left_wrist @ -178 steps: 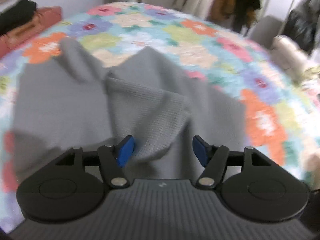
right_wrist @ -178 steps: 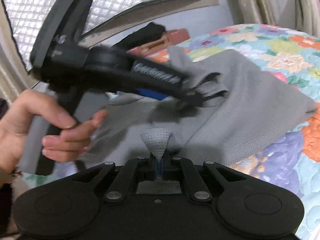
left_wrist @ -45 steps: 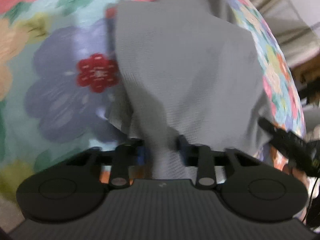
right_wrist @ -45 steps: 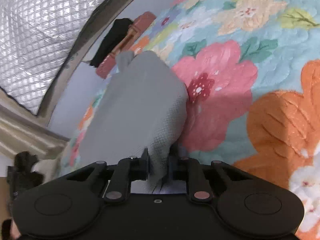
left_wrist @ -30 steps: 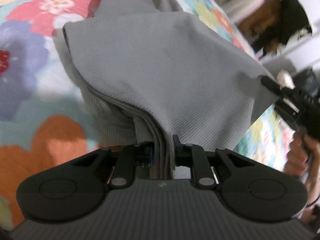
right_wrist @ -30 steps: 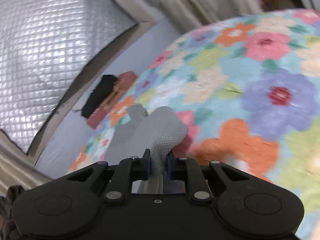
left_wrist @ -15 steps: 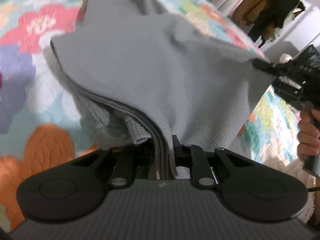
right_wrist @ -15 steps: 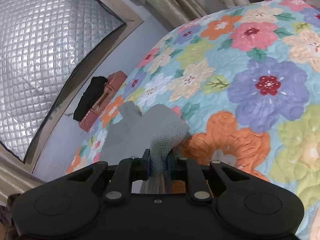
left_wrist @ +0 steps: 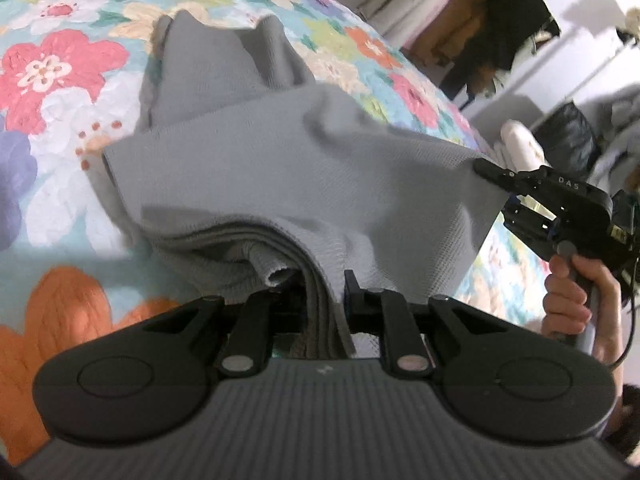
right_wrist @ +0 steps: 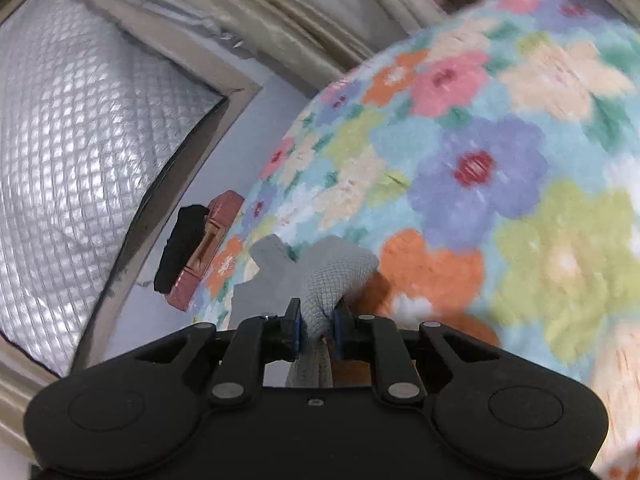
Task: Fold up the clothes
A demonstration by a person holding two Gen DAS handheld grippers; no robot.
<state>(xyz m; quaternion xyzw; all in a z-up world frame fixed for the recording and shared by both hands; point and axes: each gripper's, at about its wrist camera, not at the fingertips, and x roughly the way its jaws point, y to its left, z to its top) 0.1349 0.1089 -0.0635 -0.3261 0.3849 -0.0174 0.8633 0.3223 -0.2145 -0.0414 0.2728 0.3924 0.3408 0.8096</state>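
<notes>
Garment [left_wrist: 280,176] spans lower centre to mid right in my left view, long axis between both grips. Left gripper [left_wrist: 324,296] is clamped on stacked layers; right gripper [right_wrist: 316,320] pinches a corner. Far end rests on quilt [left_wrist: 48,80], upper left.
</notes>
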